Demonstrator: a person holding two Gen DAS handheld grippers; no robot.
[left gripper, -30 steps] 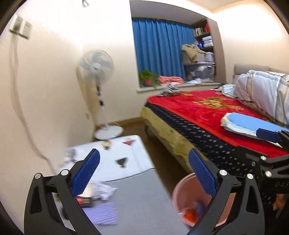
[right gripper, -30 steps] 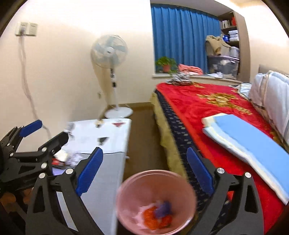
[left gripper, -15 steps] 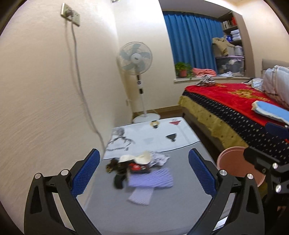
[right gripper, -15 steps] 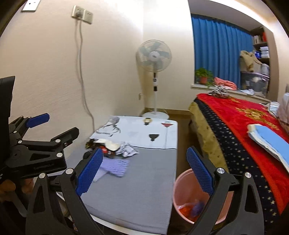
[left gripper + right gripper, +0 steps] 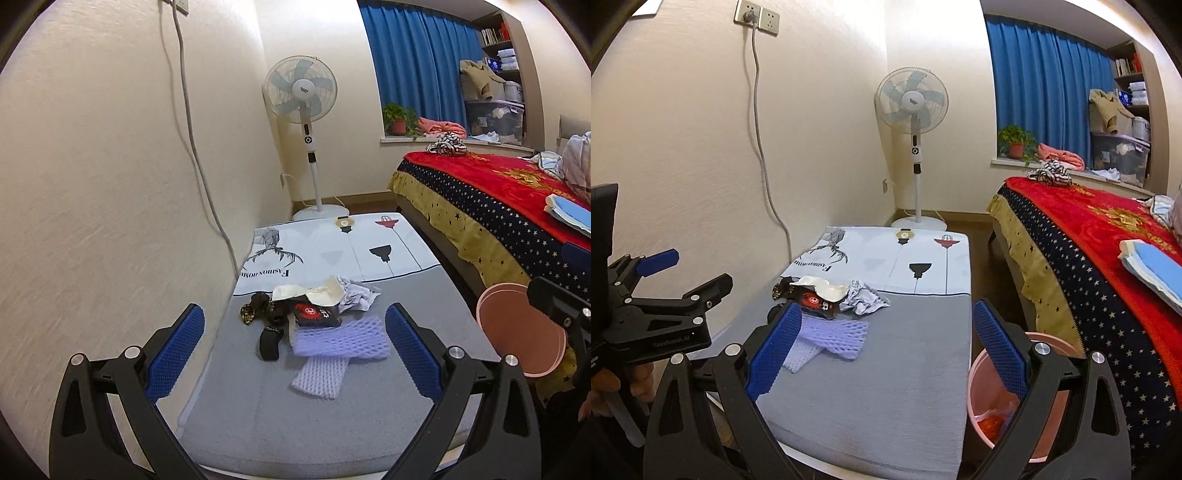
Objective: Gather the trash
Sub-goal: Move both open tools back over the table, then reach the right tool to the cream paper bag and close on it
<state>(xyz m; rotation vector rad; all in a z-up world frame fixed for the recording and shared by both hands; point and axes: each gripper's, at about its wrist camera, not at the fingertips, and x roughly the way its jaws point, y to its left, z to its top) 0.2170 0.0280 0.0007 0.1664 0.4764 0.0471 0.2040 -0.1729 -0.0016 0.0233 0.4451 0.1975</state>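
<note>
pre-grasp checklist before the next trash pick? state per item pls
1. Left gripper open, nothing held: ok.
2. Right gripper open, nothing held: ok.
3. Trash in sight on the grey table cover: lilac foam fruit netting, black-and-red snack wrapper, crumpled white paper: ok.
4. Netting lies nearest the left gripper, nothing on top of it: ok.
5. Pink plastic bin beside the table, mouth unobstructed: ok.
6. Room left in the bin: cannot tell.
</note>
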